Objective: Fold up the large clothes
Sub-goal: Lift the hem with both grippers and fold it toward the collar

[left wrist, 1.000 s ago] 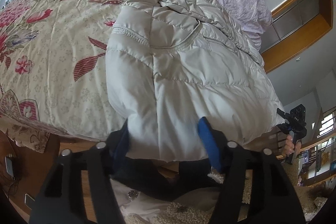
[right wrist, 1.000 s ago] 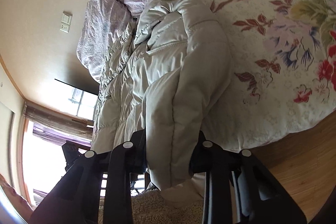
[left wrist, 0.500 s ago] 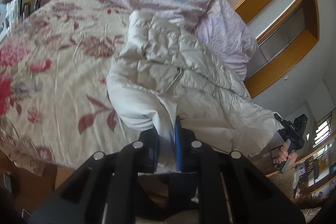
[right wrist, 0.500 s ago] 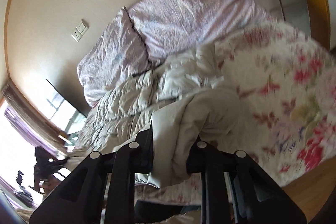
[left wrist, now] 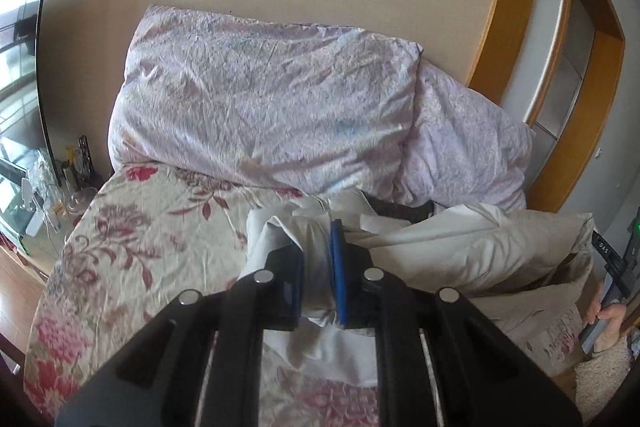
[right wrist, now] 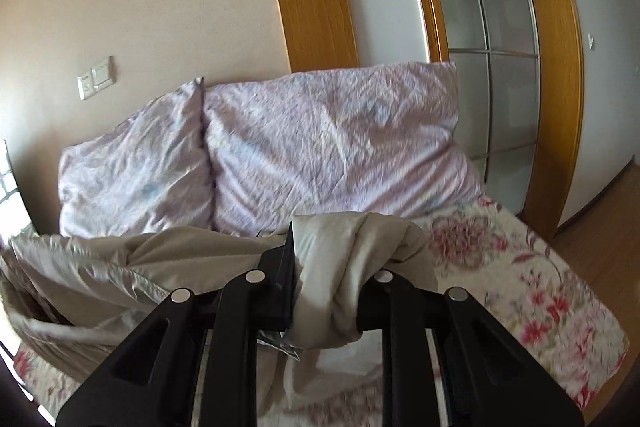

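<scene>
A: Left wrist view: the left gripper (left wrist: 318, 267) is clamped tight on a bunch of the beige puffer jacket (left wrist: 460, 251), lifted over the floral bedspread (left wrist: 132, 259). Far right a hand (left wrist: 606, 327) w/ the other tool, cut off by the edge.

B: Right wrist view doesn't show that hand. The right gripper (right wrist: 326, 267) pinches a thick fold of the jacket (right wrist: 344, 259); its right finger is hidden under fabric. Jacket sags to the left, blurry. Two lilac pillows (right wrist: 320, 139) far behind, by the wall.
</scene>
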The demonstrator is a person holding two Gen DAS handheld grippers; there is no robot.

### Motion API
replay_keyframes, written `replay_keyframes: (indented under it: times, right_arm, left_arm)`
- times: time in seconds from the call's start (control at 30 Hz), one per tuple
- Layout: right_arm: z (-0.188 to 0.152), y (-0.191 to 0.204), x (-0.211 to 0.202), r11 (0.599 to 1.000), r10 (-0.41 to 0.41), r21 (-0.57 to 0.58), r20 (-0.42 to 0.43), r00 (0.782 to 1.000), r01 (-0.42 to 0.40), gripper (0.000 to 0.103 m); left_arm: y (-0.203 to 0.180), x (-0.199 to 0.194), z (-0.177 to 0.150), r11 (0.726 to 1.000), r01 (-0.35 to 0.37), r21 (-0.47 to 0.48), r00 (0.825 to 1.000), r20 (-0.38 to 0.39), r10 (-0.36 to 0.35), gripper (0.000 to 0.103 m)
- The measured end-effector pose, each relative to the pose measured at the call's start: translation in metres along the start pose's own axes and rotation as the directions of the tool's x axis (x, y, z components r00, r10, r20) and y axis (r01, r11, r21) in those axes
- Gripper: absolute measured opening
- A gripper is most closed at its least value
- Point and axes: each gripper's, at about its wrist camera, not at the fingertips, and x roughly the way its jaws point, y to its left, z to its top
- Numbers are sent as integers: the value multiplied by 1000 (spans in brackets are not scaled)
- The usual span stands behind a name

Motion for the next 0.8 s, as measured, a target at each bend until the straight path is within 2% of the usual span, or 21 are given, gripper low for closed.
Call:
replay_keyframes:
  times: [0.17,0.43,0.5,0.6,0.7,0.73,0.77,0.8]
  right_arm:
    - [17,14,68,998,-70,-2,5,998,70,19]
    - [13,19,173,990,-138,25,-111,984,142,20]
    - [12,14,193,989,-125,64,-157,980,137,22]
    - [14,3,218,984,-43,159,-231,972,81,38]
    - [20,-8,219,967,28,252,-216,976,28,52]
    - [23,-10,213,962,51,273,-193,980,4,61]
    - [26,-11,208,961,62,277,-174,983,-11,71]
    - [30,-11,198,963,59,268,-134,989,-21,75]
  left_arm:
    - [2,62,33,997,-74,-17,997,4,74,12]
    - [14,163,55,988,-148,-44,987,-65,145,12]
    - [16,186,55,986,-160,-50,985,-79,156,13]
    - [20,211,52,981,-175,-85,981,-99,166,19]
    - [25,219,52,977,-160,-137,984,-97,148,37]
    - [25,216,54,977,-162,-141,985,-81,151,59]
    - [23,209,56,975,-178,-135,984,-45,174,89]
    - [20,199,58,972,-201,-125,979,-2,202,97]
